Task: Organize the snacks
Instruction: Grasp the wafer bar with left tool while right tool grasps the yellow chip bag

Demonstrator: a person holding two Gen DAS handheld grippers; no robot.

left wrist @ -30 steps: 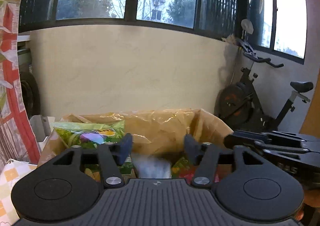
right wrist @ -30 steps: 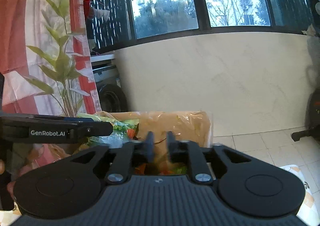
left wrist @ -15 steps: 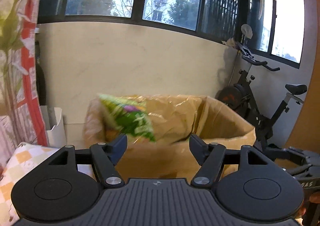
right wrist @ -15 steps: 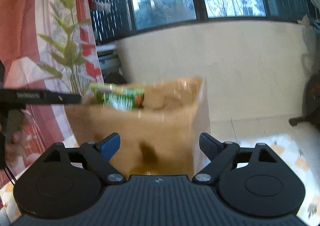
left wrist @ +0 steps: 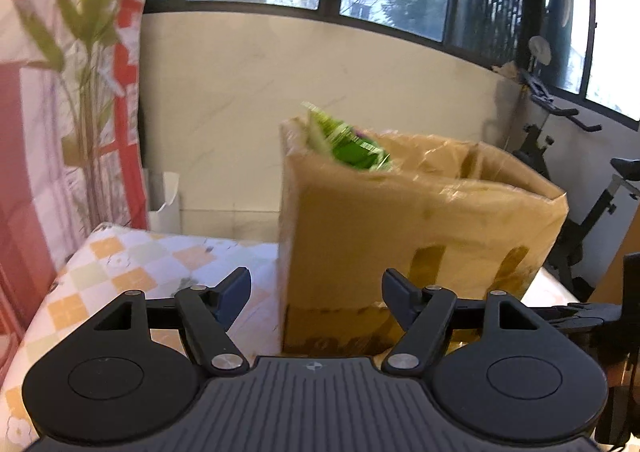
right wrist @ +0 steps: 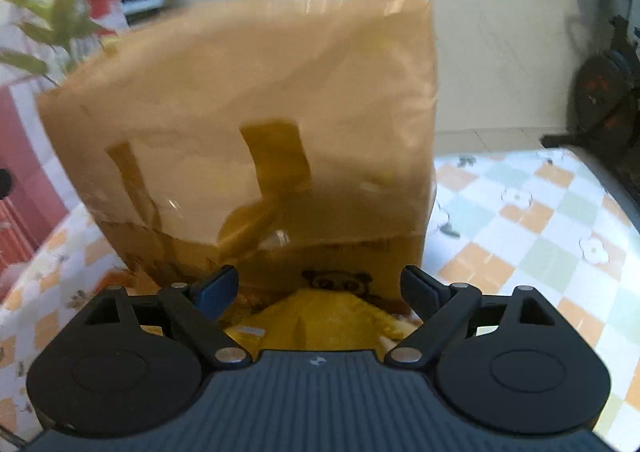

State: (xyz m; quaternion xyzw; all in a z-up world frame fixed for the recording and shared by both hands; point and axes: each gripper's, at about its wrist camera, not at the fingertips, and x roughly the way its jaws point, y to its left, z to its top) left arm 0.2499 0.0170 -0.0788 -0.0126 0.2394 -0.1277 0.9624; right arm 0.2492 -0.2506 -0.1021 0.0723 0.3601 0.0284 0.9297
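Surroundings: a tall brown cardboard box (left wrist: 420,228) wrapped in glossy tape stands on a table covered with a checked cloth of orange, pale green and white squares (left wrist: 132,268). The box fills the middle of both wrist views and blocks the sight line to anything behind it. In the left wrist view, a red and white patterned curtain with green leafy stems (left wrist: 72,91) hangs at the left, a small white paper bag (left wrist: 164,195) sits beyond the table's far edge, and a black exercise bike (left wrist: 580,179) stands at the right under a row of dark-framed windows. Cream wall behind.

Task item: a green crinkly snack packet (left wrist: 352,143) pokes out of the open top of the box at its near left corner. It is blurred; its long axis leans upward and to the left, upper end above the box rim.

A second item, a yellow plastic snack bag (right wrist: 320,316), lies on the table right at the foot of the box, seen in the right wrist view, partly hidden under the gripper body. Orientation cannot be told.

Left gripper (left wrist: 316,292): jaws opening, nothing between them, box corner ahead.

Right gripper (right wrist: 318,286): jaws spread wide, released, above the yellow bag; the pads do not press on it.
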